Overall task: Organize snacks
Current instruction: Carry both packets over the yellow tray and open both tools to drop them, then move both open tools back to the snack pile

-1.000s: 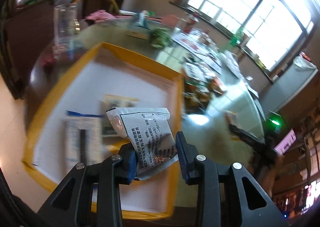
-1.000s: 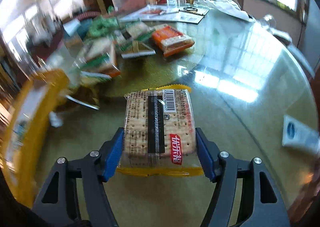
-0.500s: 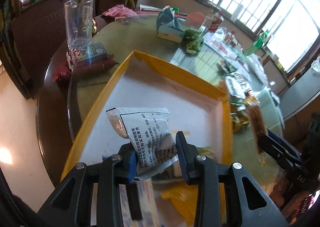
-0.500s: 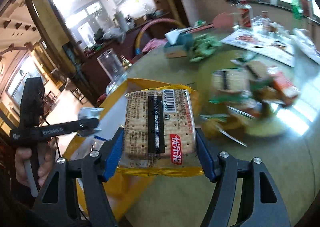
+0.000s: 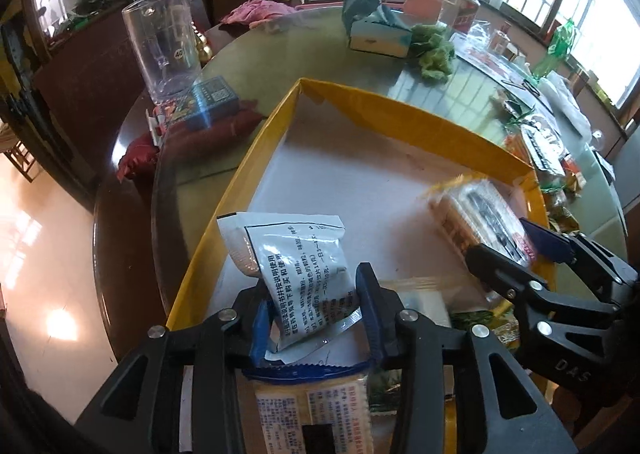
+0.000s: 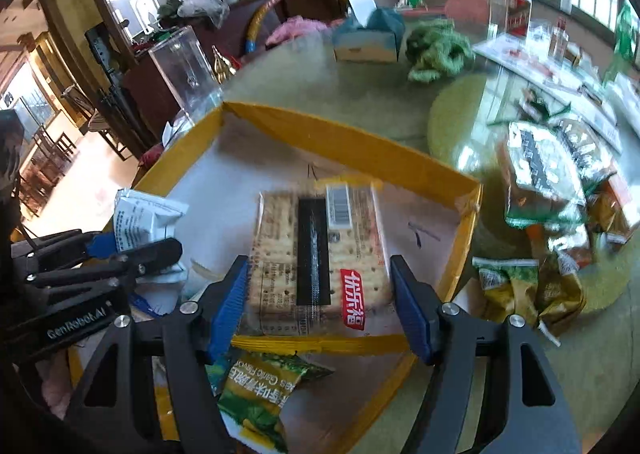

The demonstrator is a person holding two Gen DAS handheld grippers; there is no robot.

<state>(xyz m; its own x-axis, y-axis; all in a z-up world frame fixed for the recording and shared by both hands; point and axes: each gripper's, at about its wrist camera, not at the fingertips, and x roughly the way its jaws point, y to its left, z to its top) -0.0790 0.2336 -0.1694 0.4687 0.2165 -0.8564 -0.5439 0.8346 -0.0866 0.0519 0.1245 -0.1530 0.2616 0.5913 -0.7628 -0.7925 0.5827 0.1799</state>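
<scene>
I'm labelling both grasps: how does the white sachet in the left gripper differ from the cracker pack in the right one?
The white sachet is small, opaque and crumpled, with black printed text; the cracker pack is larger, flat and clear, showing its crackers, a barcode and a red label. The sachet stands tilted upward from the left gripper, while the pack lies level in the right gripper. Both are held above the yellow-rimmed tray.

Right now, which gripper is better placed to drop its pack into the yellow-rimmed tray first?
Right, probably. The right gripper holds the cracker pack flat above bare tray floor. The left gripper pinches the white sachet upright above a blue-edged pack already lying there.
</scene>
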